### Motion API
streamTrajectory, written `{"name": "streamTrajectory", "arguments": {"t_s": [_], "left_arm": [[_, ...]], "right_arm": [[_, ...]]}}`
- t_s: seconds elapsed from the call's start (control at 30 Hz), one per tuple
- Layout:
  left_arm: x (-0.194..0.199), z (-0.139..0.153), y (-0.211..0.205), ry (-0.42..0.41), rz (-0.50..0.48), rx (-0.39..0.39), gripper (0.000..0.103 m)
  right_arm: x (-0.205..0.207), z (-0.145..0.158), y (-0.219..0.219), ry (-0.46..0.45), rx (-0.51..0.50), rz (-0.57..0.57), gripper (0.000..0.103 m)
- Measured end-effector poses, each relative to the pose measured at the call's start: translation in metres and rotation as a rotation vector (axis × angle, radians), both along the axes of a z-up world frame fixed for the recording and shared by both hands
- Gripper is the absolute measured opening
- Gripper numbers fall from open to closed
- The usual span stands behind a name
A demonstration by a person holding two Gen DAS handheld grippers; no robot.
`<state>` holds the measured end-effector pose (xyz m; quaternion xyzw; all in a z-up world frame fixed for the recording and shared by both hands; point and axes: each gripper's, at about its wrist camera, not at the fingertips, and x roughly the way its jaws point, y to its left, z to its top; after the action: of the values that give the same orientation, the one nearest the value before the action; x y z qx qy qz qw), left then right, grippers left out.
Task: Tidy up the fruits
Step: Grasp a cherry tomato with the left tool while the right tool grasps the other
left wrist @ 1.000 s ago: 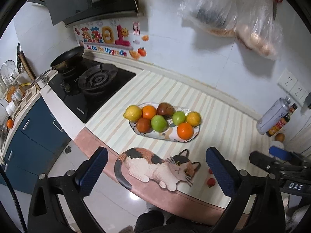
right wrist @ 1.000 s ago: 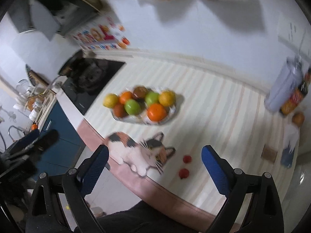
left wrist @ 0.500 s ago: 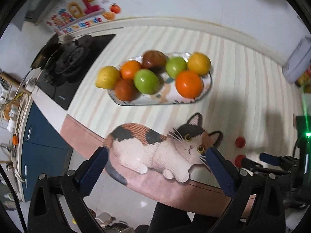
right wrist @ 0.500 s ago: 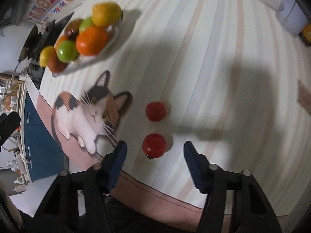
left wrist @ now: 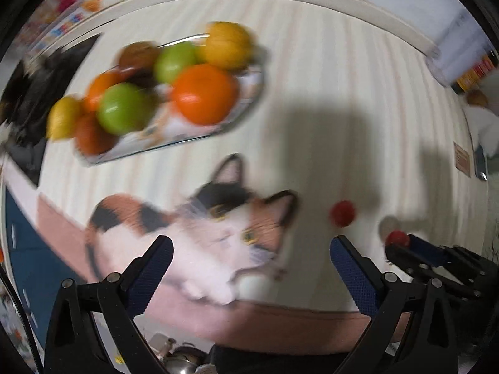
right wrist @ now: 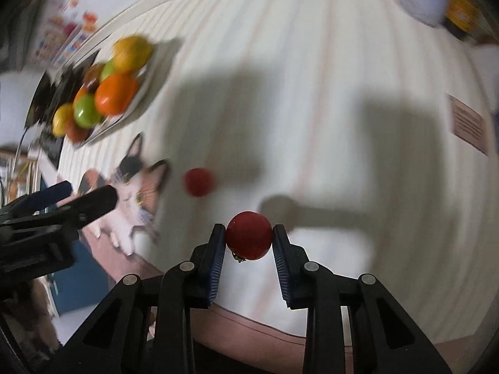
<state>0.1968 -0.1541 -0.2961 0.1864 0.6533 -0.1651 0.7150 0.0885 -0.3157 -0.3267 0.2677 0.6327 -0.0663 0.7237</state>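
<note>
My right gripper (right wrist: 249, 229) is shut on a small red tomato (right wrist: 248, 239), low over the striped mat. A second red tomato (right wrist: 199, 182) lies loose on the mat just up and left of it. My left gripper (left wrist: 249, 249) stands open with nothing between its fingers, above the cat print (left wrist: 202, 227). From the left wrist view the loose tomato (left wrist: 342, 213) is to its right, and the held tomato (left wrist: 396, 238) sits in the right gripper (left wrist: 402, 246). A glass plate (left wrist: 249, 93) at the upper left holds several oranges, green and yellow fruits.
A black stove (left wrist: 28, 93) lies left of the plate. A spray can and a bottle (left wrist: 452, 59) stand at the far right by the wall. A small brown card (left wrist: 461, 160) lies at the mat's right side. The counter's front edge runs just below the cat print.
Both grippers have sunk toward the mat. The right jaws have closed around the nearer red tomato. The left gripper stayed open and shifted right over the cat print.
</note>
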Motion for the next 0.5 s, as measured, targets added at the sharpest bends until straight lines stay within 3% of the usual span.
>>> {"name": "streamTrajectory", "arguments": {"t_s": [0.13, 0.2, 0.27, 0.4, 0.5], "left_arm": [[-0.005, -0.024, -0.038, 0.041, -0.086, 0.001, 0.096], [-0.009, -0.035, -0.054, 0.071, -0.119, -0.002, 0.077], [-0.012, -0.044, -0.065, 0.089, -0.145, -0.004, 0.070], [-0.016, -0.056, -0.076, 0.123, -0.167, -0.014, 0.041], [-0.016, -0.059, -0.079, 0.134, -0.169, -0.023, 0.026]], "right_arm": [[-0.014, -0.006, -0.025, 0.025, -0.023, -0.065, 0.033], [-0.021, -0.007, -0.031, 0.032, -0.031, -0.090, 0.033], [-0.027, -0.005, -0.036, 0.033, -0.031, -0.107, 0.033], [-0.033, 0.000, -0.041, 0.029, -0.029, -0.124, 0.033], [-0.036, 0.004, -0.045, 0.021, -0.027, -0.134, 0.033]]}}
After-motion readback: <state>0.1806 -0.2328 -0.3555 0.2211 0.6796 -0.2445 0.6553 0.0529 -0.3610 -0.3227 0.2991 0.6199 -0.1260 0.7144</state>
